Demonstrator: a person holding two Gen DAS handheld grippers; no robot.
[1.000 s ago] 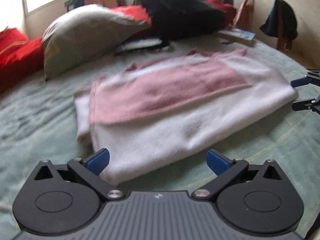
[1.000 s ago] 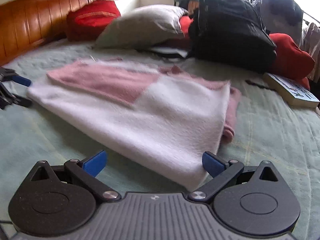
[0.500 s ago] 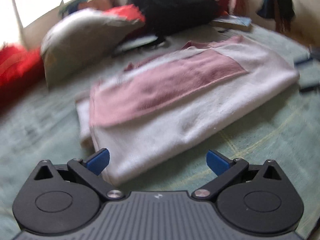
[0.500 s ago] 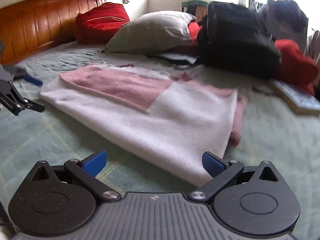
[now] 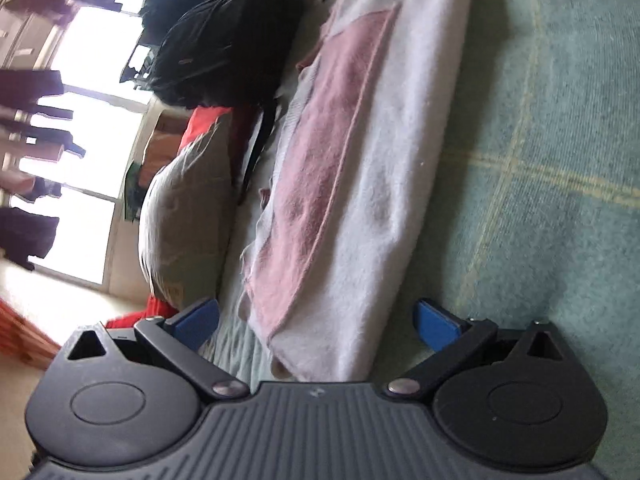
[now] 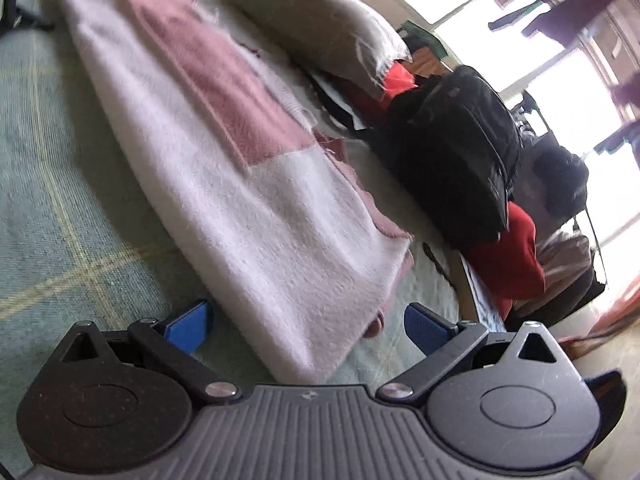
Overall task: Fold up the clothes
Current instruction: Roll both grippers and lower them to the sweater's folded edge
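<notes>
A fuzzy white and pink garment (image 5: 360,168) (image 6: 256,184) lies folded on the green bedspread (image 5: 560,160) (image 6: 60,184). Both wrist views are rolled sideways. My left gripper (image 5: 316,324) is open, and the garment's near end sits between its blue fingertips (image 5: 196,320), reaching back to the gripper body. My right gripper (image 6: 306,326) is open too, with the garment's other end lying between its blue fingertips (image 6: 426,326). Neither jaw is closed on the cloth.
A grey pillow (image 5: 180,216) (image 6: 320,28), a black backpack (image 5: 224,40) (image 6: 452,160) and red cushions (image 6: 516,256) sit along the far side of the garment. A book (image 6: 476,292) lies by the backpack. Bright windows (image 5: 92,100) with dark clothes hanging stand behind.
Both grippers have rolled roughly a quarter turn and moved in close to the garment's ends, which now lie between their open fingers. The garment has not moved.
</notes>
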